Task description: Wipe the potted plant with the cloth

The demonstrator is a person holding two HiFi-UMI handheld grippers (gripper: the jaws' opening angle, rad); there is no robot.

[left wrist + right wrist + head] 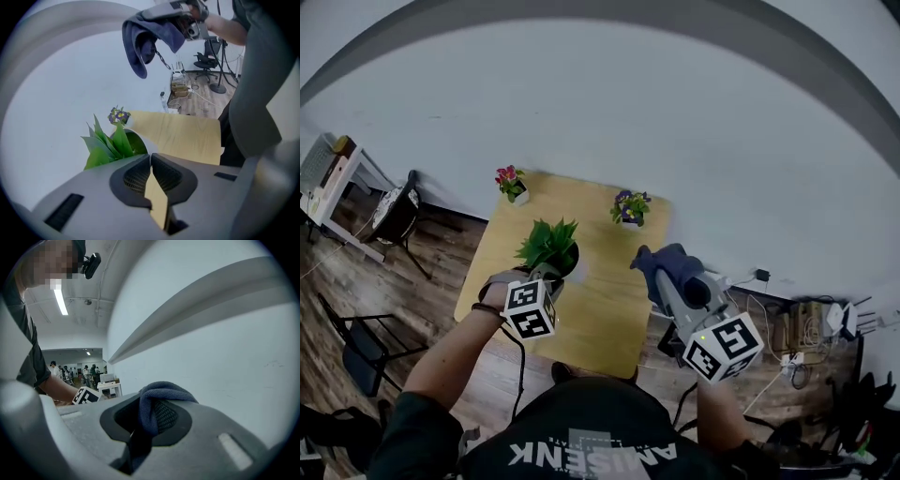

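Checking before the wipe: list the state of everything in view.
Plant: pinched at pot rim by left gripper.
Cloth: bunched, hanging from right gripper.
Left gripper: shut on plant.
Right gripper: shut on cloth.
Red flowers: upright on table.
Purple flowers: upright on table.

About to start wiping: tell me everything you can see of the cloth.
The cloth is dark blue, soft and thick-looking, like terry. It is bunched, not spread: one fold is pinched between the tongs of the right gripper, shut on it, and the rest hangs loose in drooping folds. It is held in the air near the table's right edge, apart from the green potted plant; only the tongs touch it.
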